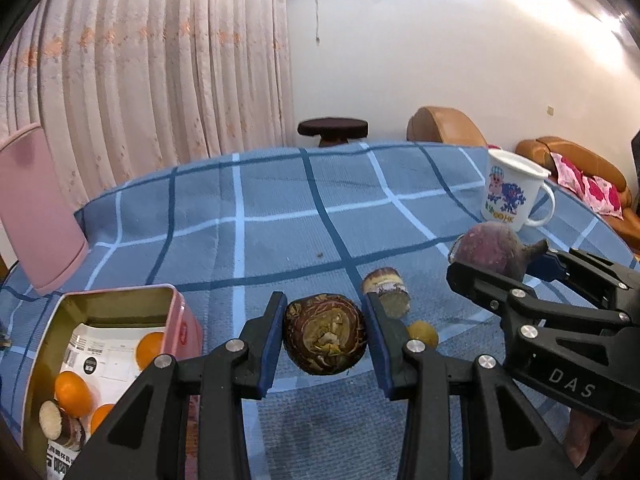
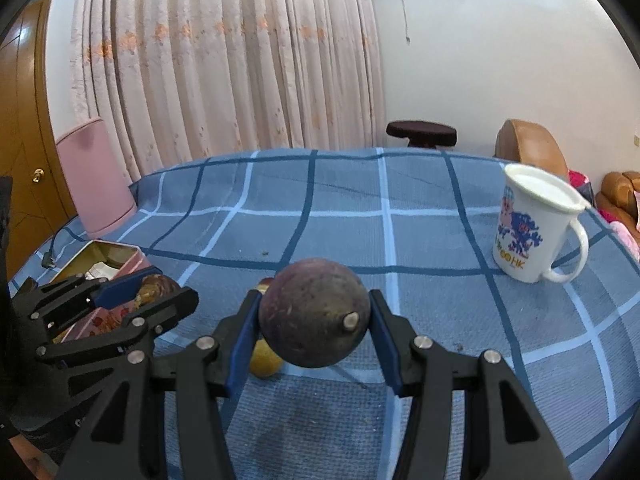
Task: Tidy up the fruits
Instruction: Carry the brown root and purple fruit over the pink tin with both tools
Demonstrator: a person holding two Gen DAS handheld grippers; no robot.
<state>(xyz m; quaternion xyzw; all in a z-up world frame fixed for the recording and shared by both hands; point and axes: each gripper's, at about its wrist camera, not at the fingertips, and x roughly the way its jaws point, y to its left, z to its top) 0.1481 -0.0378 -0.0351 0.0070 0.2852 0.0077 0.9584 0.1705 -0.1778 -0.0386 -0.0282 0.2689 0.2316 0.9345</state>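
My left gripper (image 1: 325,334) is shut on a brown round taro (image 1: 325,334) and holds it above the blue checked cloth; it also shows in the right wrist view (image 2: 138,294). My right gripper (image 2: 314,322) is shut on a purple round root (image 2: 314,318), seen from the left wrist view (image 1: 490,250) too. A pink open tin (image 1: 100,356) at the lower left holds oranges (image 1: 72,392) and a cut root piece (image 1: 60,426). A cut piece (image 1: 386,290) and a small yellow fruit (image 1: 424,332) lie on the cloth.
A white printed mug (image 2: 532,228) stands at the right on the blue checked tablecloth (image 1: 280,208). A pink chair back (image 1: 36,208) is at the left edge. A dark stool (image 1: 332,128) and brown sofas stand beyond the table.
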